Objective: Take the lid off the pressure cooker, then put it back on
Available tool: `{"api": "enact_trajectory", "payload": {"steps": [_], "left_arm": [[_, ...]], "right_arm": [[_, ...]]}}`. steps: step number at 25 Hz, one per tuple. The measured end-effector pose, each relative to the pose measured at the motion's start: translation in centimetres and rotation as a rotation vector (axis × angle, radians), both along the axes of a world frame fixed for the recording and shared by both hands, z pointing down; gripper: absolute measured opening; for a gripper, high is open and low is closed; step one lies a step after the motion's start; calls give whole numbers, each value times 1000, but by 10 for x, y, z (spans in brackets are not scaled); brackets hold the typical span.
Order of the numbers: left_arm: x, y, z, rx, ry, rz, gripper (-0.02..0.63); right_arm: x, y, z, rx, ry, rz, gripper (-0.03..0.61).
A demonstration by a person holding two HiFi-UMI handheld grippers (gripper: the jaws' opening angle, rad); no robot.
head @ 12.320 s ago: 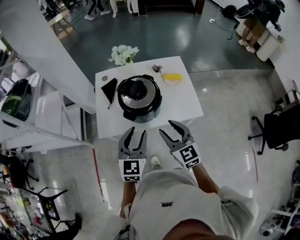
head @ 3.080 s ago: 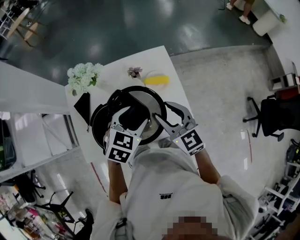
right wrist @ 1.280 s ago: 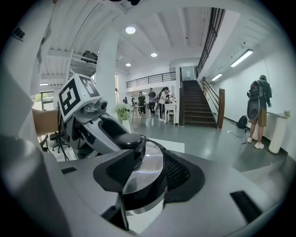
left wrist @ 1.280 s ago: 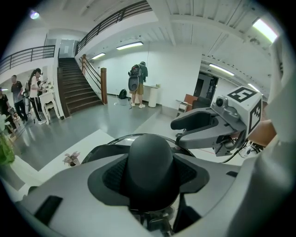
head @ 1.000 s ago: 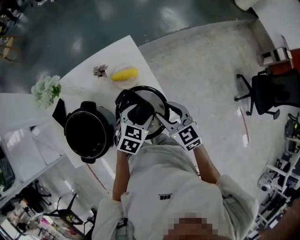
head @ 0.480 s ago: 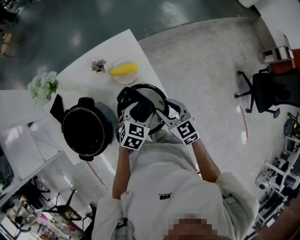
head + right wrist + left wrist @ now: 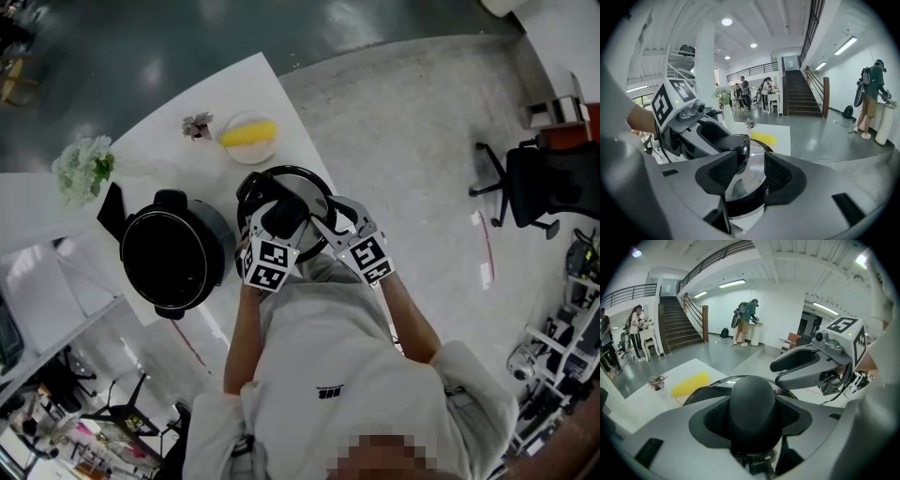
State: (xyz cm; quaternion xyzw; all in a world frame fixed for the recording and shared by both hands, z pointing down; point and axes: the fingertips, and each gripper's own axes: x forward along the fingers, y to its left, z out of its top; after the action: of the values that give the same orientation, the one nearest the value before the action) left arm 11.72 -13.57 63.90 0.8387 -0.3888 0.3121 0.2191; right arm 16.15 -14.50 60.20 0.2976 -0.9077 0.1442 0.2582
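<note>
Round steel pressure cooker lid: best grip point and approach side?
The black domed knob at the centre of the round steel lid, probably from above. It stands proud, is narrow enough to pinch across, and sits central, so the lid should hang level.

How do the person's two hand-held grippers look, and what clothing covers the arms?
The left hand-held gripper and right hand-held gripper each have grey curved jaws with black ribbed pads and a white cube bearing black square markers. The person wears a white short-sleeved shirt.

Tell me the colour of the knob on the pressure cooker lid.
Black. The knob shows best in the left gripper view.
</note>
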Motion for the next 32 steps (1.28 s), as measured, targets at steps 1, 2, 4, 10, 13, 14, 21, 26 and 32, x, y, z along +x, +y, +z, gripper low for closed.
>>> {"api": "enact_trajectory", "payload": {"steps": [1, 2, 4, 10, 13, 14, 21, 26, 32], "left_arm": [[0, -1, 3, 0, 2, -2, 287], [0, -1, 6, -1, 2, -4, 287], [-1, -1, 11, -4, 0, -7, 287], [-5, -3, 30, -12, -7, -23, 287], [-6, -4, 38, -18, -11, -35, 287], [-6, -5, 41, -19, -13, -38, 287], [-9, -9, 57, -15, -36, -65, 287], [-10, -13, 66, -11, -52, -82, 287], [-11, -13, 72, 8, -61, -94, 287]], "right_arm": [[0, 0, 3, -4, 3, -3, 183], [0, 0, 6, -7, 6, -5, 183], [0, 0, 10, -13, 8, -9, 183], [-3, -2, 23, -25, 9, -15, 183], [-4, -3, 28, -30, 12, -19, 183], [-4, -3, 30, -32, 13, -20, 183], [-3, -4, 44, -47, 22, -21, 183], [-3, -5, 50, -57, 25, -22, 183], [-4, -4, 54, -62, 27, -21, 183]]}}
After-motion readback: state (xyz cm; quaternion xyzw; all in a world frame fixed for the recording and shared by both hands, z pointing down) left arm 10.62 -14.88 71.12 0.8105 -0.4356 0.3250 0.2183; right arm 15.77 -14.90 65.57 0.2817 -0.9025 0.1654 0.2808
